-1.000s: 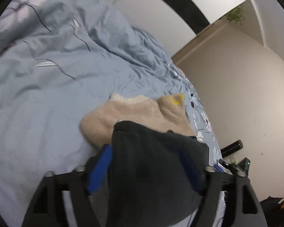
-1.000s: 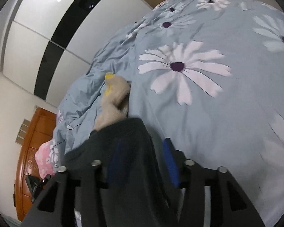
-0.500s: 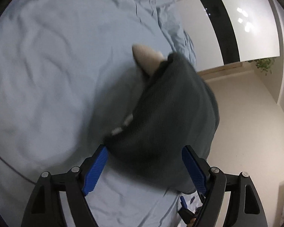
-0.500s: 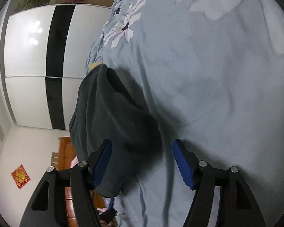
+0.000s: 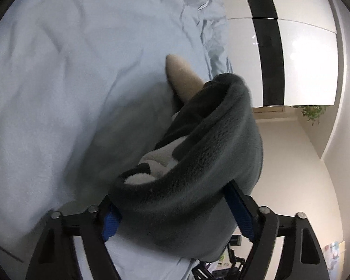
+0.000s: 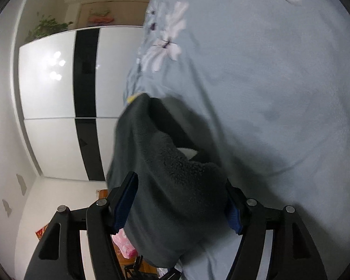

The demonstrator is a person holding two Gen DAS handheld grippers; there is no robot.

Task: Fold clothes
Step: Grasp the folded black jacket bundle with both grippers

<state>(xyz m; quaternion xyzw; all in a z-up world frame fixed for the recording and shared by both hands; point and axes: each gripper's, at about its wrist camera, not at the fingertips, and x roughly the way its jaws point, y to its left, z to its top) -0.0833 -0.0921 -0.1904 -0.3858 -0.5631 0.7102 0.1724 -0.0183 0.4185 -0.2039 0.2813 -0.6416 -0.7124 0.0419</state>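
Observation:
A dark grey fleece garment (image 5: 210,158) is bunched into a thick roll on the blue bed cover (image 5: 58,93), with a white fluffy patch (image 5: 158,161) showing inside its fold. My left gripper (image 5: 175,212) is open, its blue pads wide apart on either side of the roll's near end. In the right wrist view the same garment (image 6: 170,186) fills the gap of my right gripper (image 6: 179,203), which is also open with its pads spread. A beige fleece piece (image 5: 184,79) pokes out from behind the grey roll; its yellow tag (image 6: 131,98) shows at the far edge.
The flowered blue duvet (image 6: 268,70) spreads wide around the roll. A white wardrobe with a black stripe (image 6: 58,93) stands beyond the bed, with a plant (image 6: 46,25) on top. Pink cloth (image 6: 124,245) and wooden furniture lie low beside the bed.
A second ago the grey garment hung over both grippers' fingers. It then dropped onto the bed ahead of them, and now both open grippers have closed in around the roll.

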